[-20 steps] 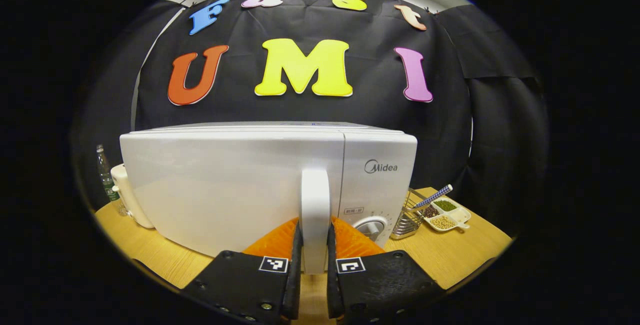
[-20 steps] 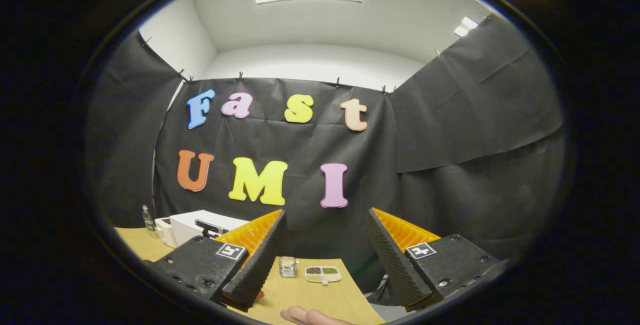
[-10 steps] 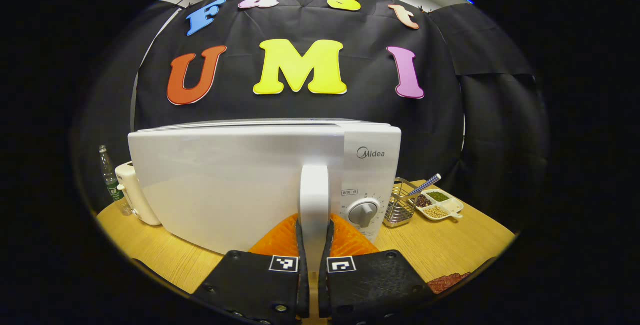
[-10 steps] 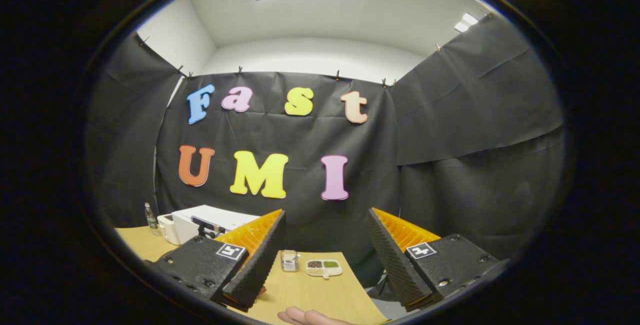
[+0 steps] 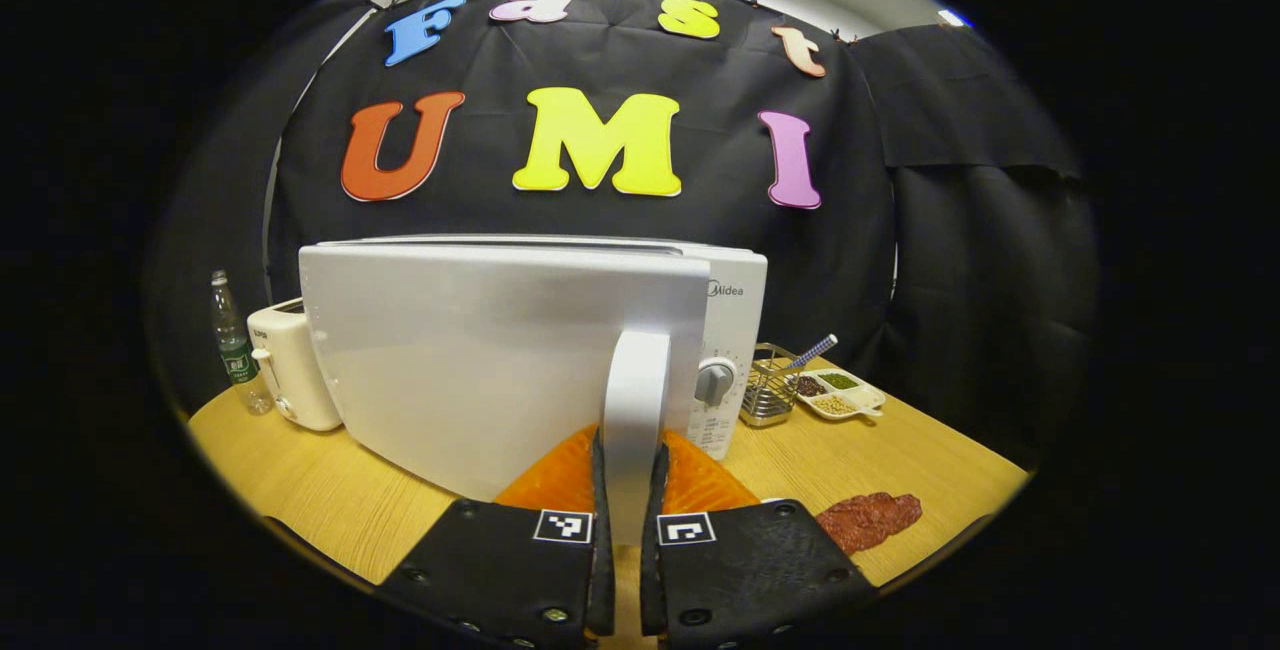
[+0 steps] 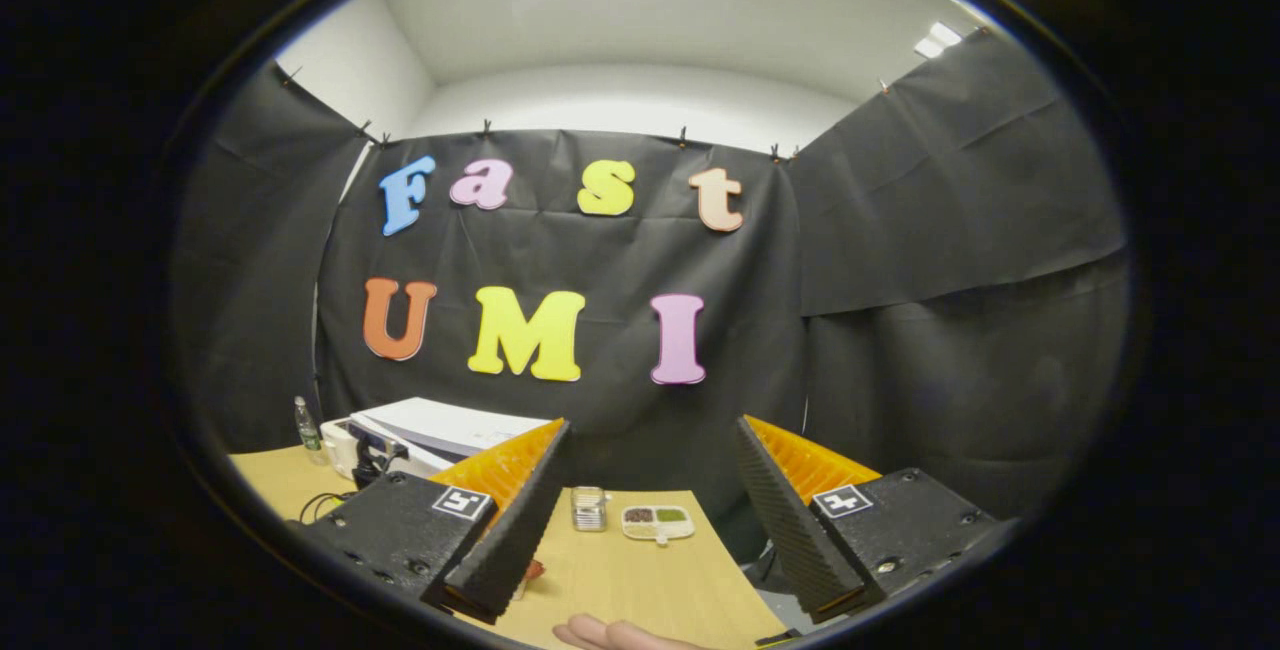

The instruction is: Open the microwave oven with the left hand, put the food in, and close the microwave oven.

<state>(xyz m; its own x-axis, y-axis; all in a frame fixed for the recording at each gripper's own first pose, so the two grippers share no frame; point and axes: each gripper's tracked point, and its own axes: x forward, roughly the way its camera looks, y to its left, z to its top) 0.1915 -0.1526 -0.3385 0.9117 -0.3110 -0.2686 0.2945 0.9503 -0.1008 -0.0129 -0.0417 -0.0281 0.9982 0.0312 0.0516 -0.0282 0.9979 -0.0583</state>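
One microwave, one toaster, one bottle, seemingly.

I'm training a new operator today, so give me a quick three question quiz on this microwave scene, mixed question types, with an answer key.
1. True or false: the left gripper is shut on the white vertical door handle of the white microwave oven.
2. Multiple choice: the flat reddish-brown piece of food lies A) inside the oven, B) on the wooden table to the right of the oven, C) between the right gripper's fingers.
3. Fill in: the right gripper hangs ____ over the table, holding nothing.

Key: 1 true; 2 B; 3 open.
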